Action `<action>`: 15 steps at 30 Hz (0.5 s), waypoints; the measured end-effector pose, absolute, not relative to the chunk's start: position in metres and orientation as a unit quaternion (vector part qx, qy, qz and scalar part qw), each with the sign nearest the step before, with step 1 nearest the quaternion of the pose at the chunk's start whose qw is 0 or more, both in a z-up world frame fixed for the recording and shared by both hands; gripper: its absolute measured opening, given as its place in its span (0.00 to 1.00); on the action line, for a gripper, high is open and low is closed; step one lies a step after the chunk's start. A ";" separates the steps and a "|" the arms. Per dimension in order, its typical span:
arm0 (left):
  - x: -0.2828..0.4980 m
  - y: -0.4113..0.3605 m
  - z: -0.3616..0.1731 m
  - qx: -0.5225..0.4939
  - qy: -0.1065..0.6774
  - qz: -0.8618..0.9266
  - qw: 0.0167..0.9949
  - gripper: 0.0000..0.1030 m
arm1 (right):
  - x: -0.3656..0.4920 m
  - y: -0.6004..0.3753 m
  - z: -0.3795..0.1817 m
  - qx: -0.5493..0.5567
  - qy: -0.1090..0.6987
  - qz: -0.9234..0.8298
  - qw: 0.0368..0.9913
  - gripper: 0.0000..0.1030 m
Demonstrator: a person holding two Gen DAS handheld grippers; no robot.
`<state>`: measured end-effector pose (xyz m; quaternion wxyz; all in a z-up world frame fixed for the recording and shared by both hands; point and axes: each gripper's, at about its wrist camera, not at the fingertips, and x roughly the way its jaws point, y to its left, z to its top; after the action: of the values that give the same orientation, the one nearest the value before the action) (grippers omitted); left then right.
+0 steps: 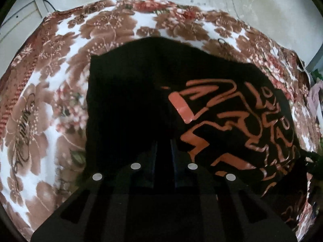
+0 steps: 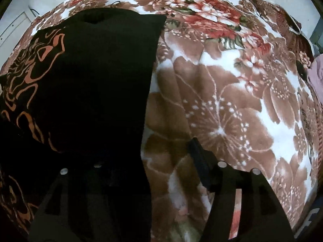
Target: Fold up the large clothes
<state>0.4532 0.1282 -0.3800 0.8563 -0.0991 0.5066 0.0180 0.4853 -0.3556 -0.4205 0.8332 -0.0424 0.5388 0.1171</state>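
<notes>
So the black shirt with the orange print is lying on the flowered blanket on the bed, spread toward the far edge. Looks partly folded already, with a straight side edge running down the middle of the right wrist view.

The left tongs are nearly pressed together right over the black cloth. It's so dark down there I honestly can't tell if they've got fabric or just air. If they only caught the top layer, the lift would peel one layer off and wreck the fold underneath.

The right tongs are spread, straddling the shirt's side edge, one finger lost in the black, the other over the blanket. Risk here, I'd say, is pinching the fuzzy blanket along with the shirt, which would drag the bedding up. And if one side grabs and the other misses, the shirt will probably swing crooked and bunch up.
</notes>
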 end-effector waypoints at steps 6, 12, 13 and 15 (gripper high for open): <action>0.435 0.137 -0.372 -0.110 0.489 0.029 0.865 0.32 | 0.485 -0.368 -0.421 0.009 0.547 0.111 0.829 0.83; 0.392 0.139 -0.327 -0.069 0.445 0.044 0.892 0.76 | 0.459 -0.371 -0.382 0.004 0.533 0.098 0.840 0.95; 0.379 0.140 -0.322 -0.065 0.442 0.050 0.893 0.81 | 0.450 -0.368 -0.373 -0.004 0.528 0.100 0.844 0.95; 0.350 0.142 -0.316 -0.055 0.448 0.057 0.890 0.85 | 0.429 -0.361 -0.360 -0.019 0.524 0.105 0.845 0.95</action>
<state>0.3497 0.1422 -0.3157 0.8904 -0.0547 0.4482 0.0571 0.4285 -0.3610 -0.3601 0.8452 -0.0192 0.5237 0.1045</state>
